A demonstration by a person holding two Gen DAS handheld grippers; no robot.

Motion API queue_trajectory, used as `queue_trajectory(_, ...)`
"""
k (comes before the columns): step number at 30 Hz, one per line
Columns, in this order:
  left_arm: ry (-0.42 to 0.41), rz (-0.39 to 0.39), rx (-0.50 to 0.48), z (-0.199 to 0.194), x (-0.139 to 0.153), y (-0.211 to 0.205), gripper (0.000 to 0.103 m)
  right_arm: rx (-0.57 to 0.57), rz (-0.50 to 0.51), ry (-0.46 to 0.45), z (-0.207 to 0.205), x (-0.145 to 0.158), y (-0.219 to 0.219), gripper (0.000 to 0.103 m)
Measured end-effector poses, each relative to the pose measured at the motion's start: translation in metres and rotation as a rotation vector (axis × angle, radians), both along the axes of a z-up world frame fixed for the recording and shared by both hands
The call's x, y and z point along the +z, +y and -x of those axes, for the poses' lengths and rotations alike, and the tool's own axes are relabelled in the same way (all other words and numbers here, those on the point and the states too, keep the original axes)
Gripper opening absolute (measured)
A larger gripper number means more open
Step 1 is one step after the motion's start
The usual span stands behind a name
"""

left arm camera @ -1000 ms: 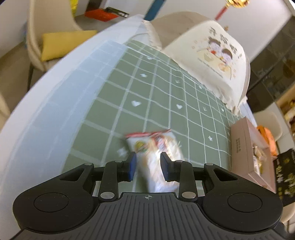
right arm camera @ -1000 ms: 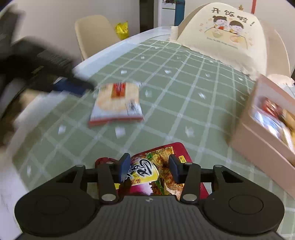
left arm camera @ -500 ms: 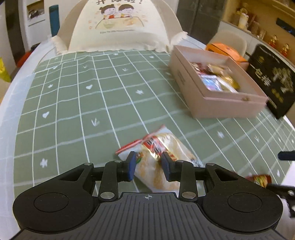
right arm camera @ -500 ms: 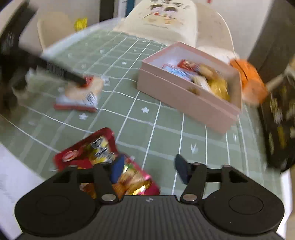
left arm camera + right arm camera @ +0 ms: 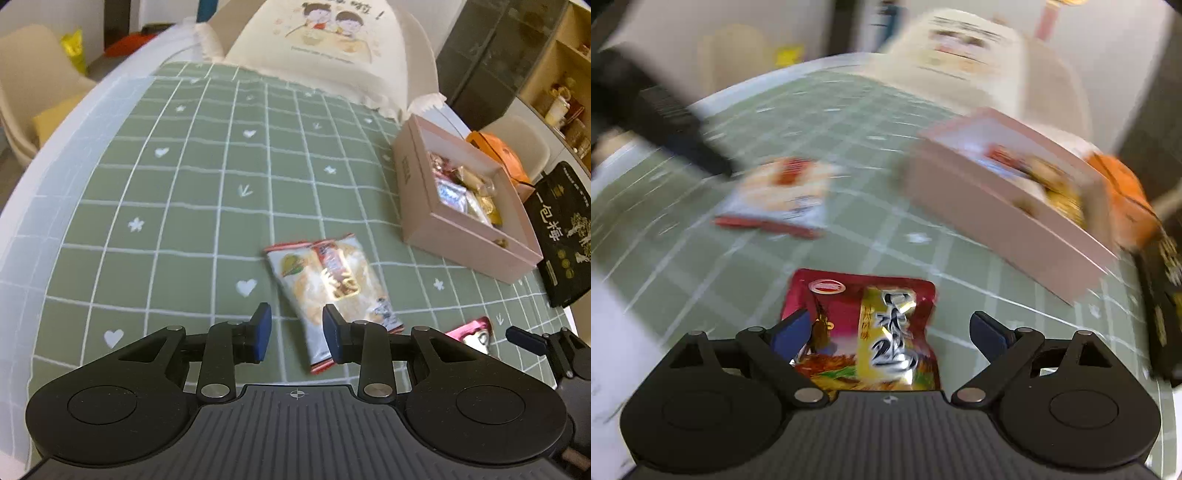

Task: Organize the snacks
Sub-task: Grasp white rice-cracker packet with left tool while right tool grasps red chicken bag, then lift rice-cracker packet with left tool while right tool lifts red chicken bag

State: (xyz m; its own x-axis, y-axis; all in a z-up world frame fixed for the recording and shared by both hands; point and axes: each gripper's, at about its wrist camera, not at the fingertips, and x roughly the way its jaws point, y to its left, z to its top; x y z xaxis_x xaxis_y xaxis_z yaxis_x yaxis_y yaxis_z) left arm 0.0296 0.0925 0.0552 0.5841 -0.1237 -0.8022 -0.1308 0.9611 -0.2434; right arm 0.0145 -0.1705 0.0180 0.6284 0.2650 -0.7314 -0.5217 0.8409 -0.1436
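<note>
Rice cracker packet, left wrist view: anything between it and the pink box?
Nothing visible. The rice cracker packet lies flat on the green checked tablecloth, and only bare cloth separates it from the open pink box. The box already holds snacks, with some room near its far end.

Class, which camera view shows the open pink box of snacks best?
The left wrist view: the open pink cardboard box is sharp, its wrapped snacks distinguishable. The right wrist view shows it smeared by motion blur.

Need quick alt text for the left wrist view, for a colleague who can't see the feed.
The left hand-held gripper hangs over a white rice-cracker packet lying flat on the green checked tablecloth, its narrow gap closed on nothing. An open pink box of snacks sits to the right.
</note>
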Motion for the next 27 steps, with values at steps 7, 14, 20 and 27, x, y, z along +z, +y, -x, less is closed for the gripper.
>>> queue_trajectory(7,-0.068,-0.26,-0.194,-0.027,0.008,-0.087,0.04,-0.11,-0.081,0.067,-0.011,-0.011,-0.031,0.092)
queue_trajectory(14,-0.011,-0.468,-0.322,-0.026,-0.023,-0.119,0.045,-0.164,-0.163,0.118,0.003,-0.018,-0.056,0.1)
queue_trajectory(20,-0.014,-0.47,-0.448,0.006,-0.022,-0.101,0.047,-0.159,-0.164,0.087,0.009,-0.021,-0.055,0.103)
queue_trajectory(27,-0.025,-0.327,-0.283,0.027,-0.014,-0.061,0.047,-0.156,-0.167,0.058,0.012,-0.024,-0.052,0.103)
